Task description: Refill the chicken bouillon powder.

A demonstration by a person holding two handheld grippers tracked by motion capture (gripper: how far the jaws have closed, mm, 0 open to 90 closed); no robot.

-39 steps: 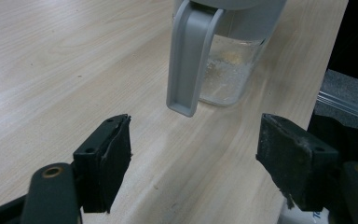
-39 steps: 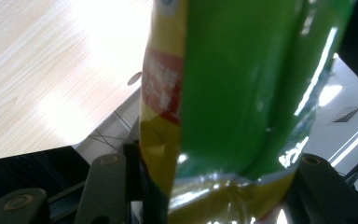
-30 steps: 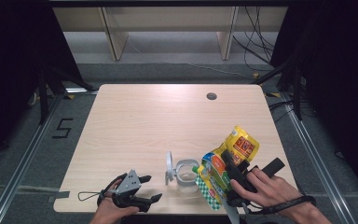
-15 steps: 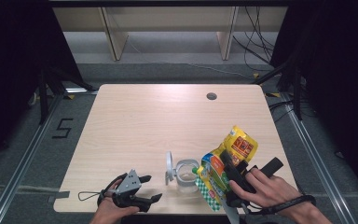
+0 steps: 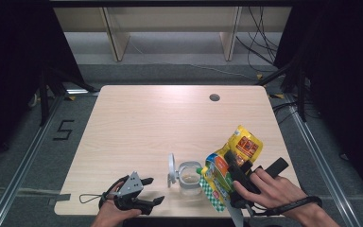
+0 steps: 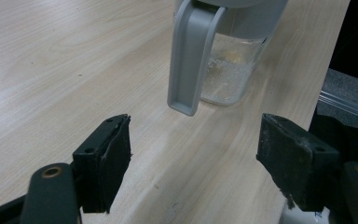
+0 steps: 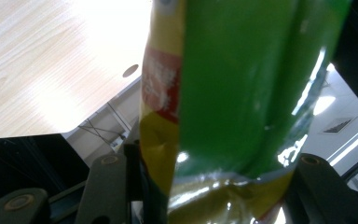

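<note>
Yellow-green pouch (image 5: 227, 165) is clamped in the right gripper (image 5: 236, 176), tipped over the clear jar (image 5: 189, 178) near the table's (image 5: 160, 123) front edge — looks mid-pour, a few crumbs inside, most left. Left gripper (image 5: 144, 191) gapes wide and empty beside the jar.

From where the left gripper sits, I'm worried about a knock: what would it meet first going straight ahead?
Most likely the grey handle of the clear jar, which hangs right ahead of the open left gripper. Bare table lies between; depth is hard to judge.
</note>
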